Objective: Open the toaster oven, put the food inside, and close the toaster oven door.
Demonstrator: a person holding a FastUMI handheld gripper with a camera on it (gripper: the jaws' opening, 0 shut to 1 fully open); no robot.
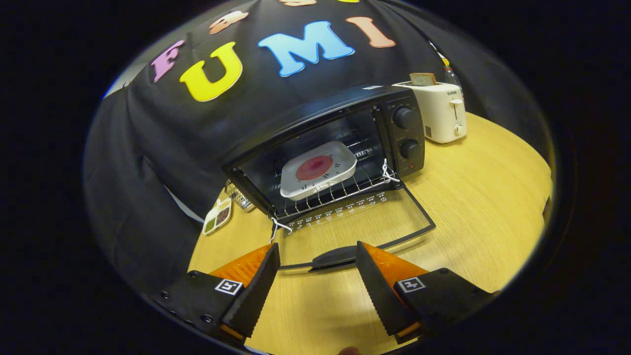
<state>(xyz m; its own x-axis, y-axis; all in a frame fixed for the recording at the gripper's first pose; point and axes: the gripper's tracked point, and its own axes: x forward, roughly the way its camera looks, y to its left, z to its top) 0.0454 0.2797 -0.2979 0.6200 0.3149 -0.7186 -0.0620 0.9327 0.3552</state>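
The toaster oven (325, 148) is sitting on the tabletop (473, 197) at twelve o'clock from the claw (318, 254), backed against the booth's dark cloth wall. Its glass door (365, 217) is lying folded down flat toward the claw, with the door handle (335, 256) resting right between the two fingertips. Inside, on the wire rack (340, 190), a white square plate (318, 170) is sitting slightly tilted, carrying a round red piece of food (314, 167) at its middle. Two black knobs (405, 117) are standing one above the other on the oven's panel, at about one o'clock from the plate.

The claw is hovering spread apart, its fingers standing on either side of the handle; whether they are touching it cannot be told, and they are not pressing on it.

Beyond the oven at two o'clock, a cream toaster (441, 111) is standing with a slice of bread (422, 79) poking from its slot. At ten o'clock from the claw, just beside the oven's near left corner, a small divided dish (217, 217) is lying on the tabletop.
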